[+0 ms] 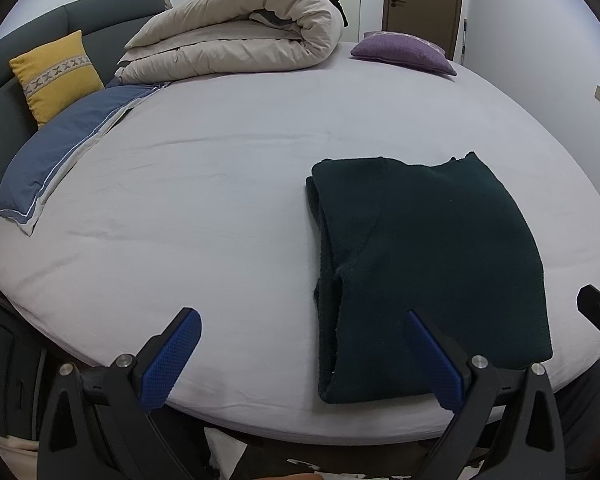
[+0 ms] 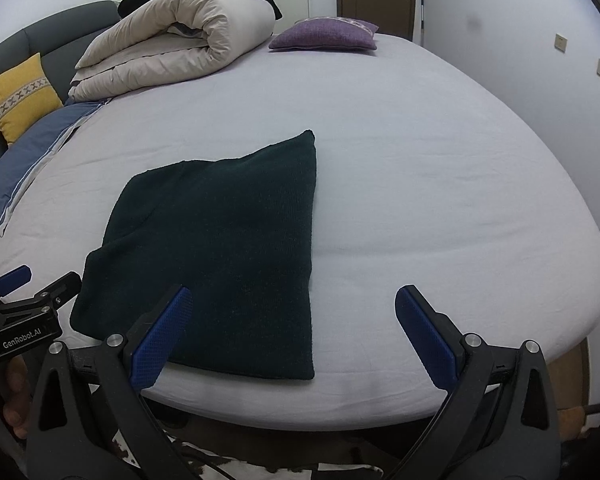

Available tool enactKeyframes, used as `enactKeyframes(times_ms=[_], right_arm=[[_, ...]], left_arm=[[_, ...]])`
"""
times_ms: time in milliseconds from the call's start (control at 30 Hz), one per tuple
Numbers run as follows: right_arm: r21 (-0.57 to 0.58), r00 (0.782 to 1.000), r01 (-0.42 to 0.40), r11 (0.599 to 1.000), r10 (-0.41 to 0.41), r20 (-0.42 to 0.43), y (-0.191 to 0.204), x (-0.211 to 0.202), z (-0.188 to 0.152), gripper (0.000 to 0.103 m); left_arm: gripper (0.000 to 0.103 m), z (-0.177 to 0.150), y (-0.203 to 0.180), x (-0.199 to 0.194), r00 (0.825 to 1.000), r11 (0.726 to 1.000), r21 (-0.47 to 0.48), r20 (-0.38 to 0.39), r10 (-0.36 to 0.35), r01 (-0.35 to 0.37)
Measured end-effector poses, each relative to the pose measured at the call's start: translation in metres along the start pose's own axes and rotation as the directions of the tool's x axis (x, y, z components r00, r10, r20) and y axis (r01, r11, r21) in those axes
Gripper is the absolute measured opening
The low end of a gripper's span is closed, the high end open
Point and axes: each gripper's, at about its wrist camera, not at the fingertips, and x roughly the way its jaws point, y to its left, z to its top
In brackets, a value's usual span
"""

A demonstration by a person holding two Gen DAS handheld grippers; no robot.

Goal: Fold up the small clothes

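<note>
The dark green knit garment (image 2: 220, 248) lies folded flat near the front edge of the bed (image 2: 420, 160), layered edges on its left. My left hand-held gripper (image 1: 304, 354) hovers wide open at its near left corner, holding nothing. My right hand-held gripper (image 2: 294, 330) is equally spread and empty by its near right corner. Farther back sit a rolled beige duvet (image 1: 236, 28), yellow cushion (image 1: 56, 74), blue pillow (image 1: 60, 152) and purple cushion (image 2: 324, 34).
</note>
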Motion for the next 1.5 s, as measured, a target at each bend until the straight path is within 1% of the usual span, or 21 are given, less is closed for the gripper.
enactKeyframes(times_ms=[400, 1500], right_arm=[[0.001, 1.000, -0.003, 1.000, 0.003, 0.004, 0.008, -0.001, 0.000, 0.103], [0.001, 1.000, -0.005, 1.000, 0.005, 0.005, 0.010, -0.002, 0.002, 0.103]], left_arm=[[0.103, 0.000, 0.000, 0.001, 1.000, 1.000, 0.001, 0.000, 0.000, 0.000], [0.103, -0.002, -0.001, 0.000, 1.000, 1.000, -0.001, 0.003, 0.001, -0.001]])
